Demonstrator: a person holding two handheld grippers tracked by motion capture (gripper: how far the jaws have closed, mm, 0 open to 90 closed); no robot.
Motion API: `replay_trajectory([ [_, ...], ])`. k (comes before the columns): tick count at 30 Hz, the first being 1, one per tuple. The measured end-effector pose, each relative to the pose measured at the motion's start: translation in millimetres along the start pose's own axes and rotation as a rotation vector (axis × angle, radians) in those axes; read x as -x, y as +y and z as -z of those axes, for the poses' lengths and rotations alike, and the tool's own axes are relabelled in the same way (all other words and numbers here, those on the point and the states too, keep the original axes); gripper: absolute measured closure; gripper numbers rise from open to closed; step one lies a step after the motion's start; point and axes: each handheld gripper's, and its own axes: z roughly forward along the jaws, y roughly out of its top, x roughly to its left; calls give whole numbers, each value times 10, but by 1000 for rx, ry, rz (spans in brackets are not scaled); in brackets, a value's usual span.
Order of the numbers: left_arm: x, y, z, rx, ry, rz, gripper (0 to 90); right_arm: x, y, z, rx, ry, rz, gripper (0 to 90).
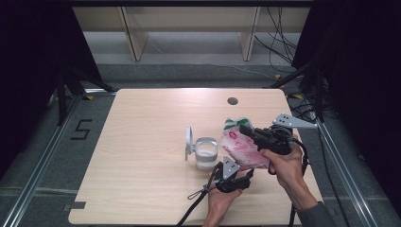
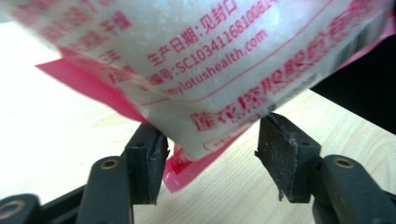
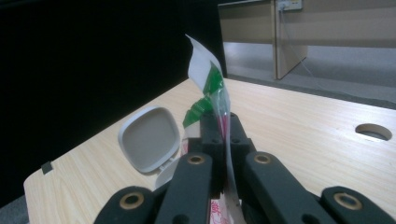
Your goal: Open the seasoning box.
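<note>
The worktop [image 1: 142, 156] carries a clear jar [image 1: 206, 153] with its hinged lid [image 1: 188, 142] swung open; the jar stands just to the left of both grippers in the high view. The bag [image 1: 241, 149], a white pouch with pink print and a green-marked top edge, is held in the air between the two grippers, above the worktop and just right of the jar. The right gripper [image 1: 246, 130] is clenched on the bag's upper edge; the right gripper view shows the film pinched flat between its closed jaws, with the open lid [image 3: 149, 139] ahead and to the left. The left gripper [image 1: 236, 176] sits under the bag's lower corner. Its jaws stand apart in the left gripper view: the pink corner [image 2: 187, 163] hangs between them, close against one pad [image 2: 152, 163], while the other pad [image 2: 285, 156] is clear of the film, so this gripper is released. The step in hand appears to be handing the bag's weight to the right gripper before pouring into the jar. The next move likely calls for carrying the bag over the jar mouth and tilting its opening downward, with the left gripper kept clear or re-closed lower down to steady the bag.
</note>
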Motion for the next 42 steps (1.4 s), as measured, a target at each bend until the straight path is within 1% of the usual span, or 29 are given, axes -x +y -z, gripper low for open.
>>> replay_trajectory([
  [1,2,1,1,5,5,20,405,7,-20,13,7,0,-23,900],
  [3,8,-3,-13,12,-3,28,392,63,-65,26,14,-13,-24,900],
  [5,-10,-15,-21,-6,7,22,394,113,-131,43,18,-27,-29,900],
  [6,-10,-17,-30,3,-13,25,395,128,-155,62,-3,-32,-28,900],
  [8,-11,-1,-7,2,-5,15,412,175,-259,66,15,-35,-59,900],
  [9,-9,3,-9,14,-13,17,414,231,-312,92,46,-29,-79,900],
  [10,-18,10,9,4,-11,2,421,248,-325,126,57,-35,-98,900],
  [11,-21,15,16,5,-4,4,422,276,-332,178,53,-50,-93,900],
  [12,-29,16,18,12,-8,13,422,307,-352,211,67,-63,-84,900],
  [14,-45,25,37,22,-2,12,423,336,-405,286,90,-63,-122,900],
  [15,-47,33,50,18,4,10,424,368,-434,345,93,-76,-125,900],
  [18,-54,57,80,38,5,4,425,416,-514,418,141,-58,-141,900],
  [19,-65,71,104,32,13,-8,425,411,-548,451,148,-48,-173,900],
  [20,-71,80,108,50,10,-4,425,426,-582,475,162,-49,-171,900],
  [21,-80,93,132,43,16,-4,425,424,-621,501,174,-51,-192,900],
  [22,-86,101,146,53,13,4,425,445,-660,520,191,-58,-184,900],
  [24,-113,124,185,60,11,0,424,470,-717,558,183,-63,-202,900],
  [27,-145,172,259,76,16,-5,424,556,-778,626,191,-102,-207,900],
  [30,-159,221,337,91,-1,-17,418,594,-836,660,183,-114,-239,900],
  [31,-160,235,366,91,-2,-23,417,614,-857,670,190,-118,-224,900],
  [32,-166,240,376,97,-4,-34,414,614,-870,682,188,-117,-230,900],
  [33,-169,250,405,87,-3,-40,413,605,-868,686,185,-121,-244,900],
  [34,-170,253,420,97,-3,-35,411,619,-884,686,195,-138,-230,900],
  [35,-181,266,455,91,-5,-55,409,638,-903,696,194,-129,-214,900],
  [36,-193,273,470,93,-8,-73,407,639,-919,704,189,-137,-231,900],
  [37,-186,273,486,95,-9,-60,406,656,-936,709,188,-146,-221,900],
  [38,-182,277,509,89,-5,-51,402,663,-950,718,186,-149,-239,900],
  [39,-193,283,521,89,-18,-60,393,684,-970,729,186,-158,-241,899],
  [42,-208,300,560,85,-19,-59,366,728,-1011,760,190,-176,-250,898],
])
